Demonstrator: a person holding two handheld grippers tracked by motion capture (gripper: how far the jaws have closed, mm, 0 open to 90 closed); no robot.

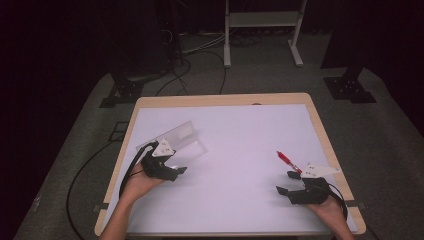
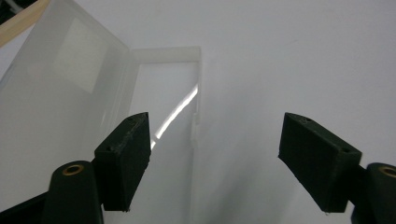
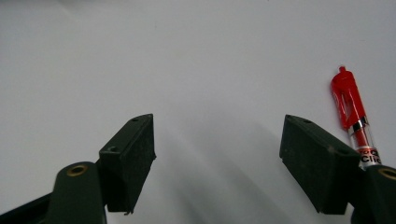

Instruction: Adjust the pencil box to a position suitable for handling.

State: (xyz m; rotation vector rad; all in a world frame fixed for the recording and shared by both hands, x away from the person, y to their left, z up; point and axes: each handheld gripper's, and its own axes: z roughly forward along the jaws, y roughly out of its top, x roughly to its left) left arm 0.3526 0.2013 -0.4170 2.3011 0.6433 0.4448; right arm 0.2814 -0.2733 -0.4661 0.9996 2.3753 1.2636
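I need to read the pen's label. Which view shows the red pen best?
The right gripper view: the red pen lies close, beside the right gripper, with lettering partly visible. The high view shows it small on the table.

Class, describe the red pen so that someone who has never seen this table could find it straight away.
Start at the white table top and go to its right side, near the wooden edge. There, just beyond the right tongs, lies the red pen, by itself. It is the one brightly coloured thing; the clear plastic case at the left is colourless.
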